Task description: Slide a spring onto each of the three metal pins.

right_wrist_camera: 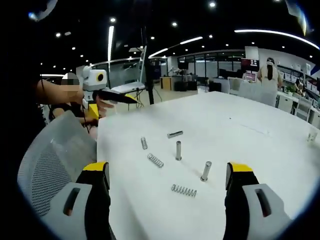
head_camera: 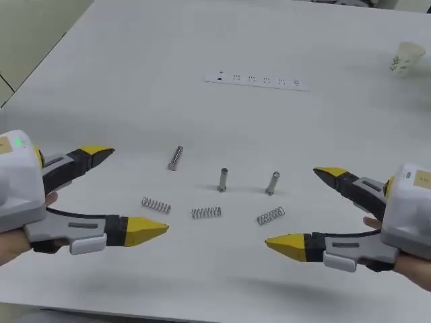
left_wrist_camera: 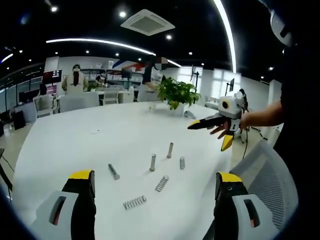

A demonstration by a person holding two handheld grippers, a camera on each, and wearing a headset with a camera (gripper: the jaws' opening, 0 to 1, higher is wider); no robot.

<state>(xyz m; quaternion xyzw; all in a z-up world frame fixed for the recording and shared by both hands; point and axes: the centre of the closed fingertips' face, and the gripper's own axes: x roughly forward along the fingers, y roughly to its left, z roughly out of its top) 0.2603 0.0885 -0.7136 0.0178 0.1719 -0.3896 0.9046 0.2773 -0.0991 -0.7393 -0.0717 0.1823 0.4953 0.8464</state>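
Three metal pins sit on the white table (head_camera: 121, 74): one lying pin (head_camera: 175, 157) at the left, two upright pins (head_camera: 223, 180) (head_camera: 272, 182) to its right. A row of three loose springs (head_camera: 155, 204) (head_camera: 206, 212) (head_camera: 271, 216) lies just in front of them. My left gripper (head_camera: 129, 191) hovers open to the left of the springs, holding nothing. At the right, my right gripper (head_camera: 300, 207) is open too, with nothing in it. In the left gripper view the lying pin (left_wrist_camera: 114, 171) and nearest spring (left_wrist_camera: 134, 202) lie ahead of the jaws. The right gripper view has an upright pin (right_wrist_camera: 206, 171) and a spring (right_wrist_camera: 184, 190) closest.
A white power strip (head_camera: 257, 80) lies flat on the table behind the pins. A paper cup (head_camera: 407, 57) stands at the far right. The table's near edge runs just below both grippers. A white mesh chair (right_wrist_camera: 50, 160) stands beside the table.
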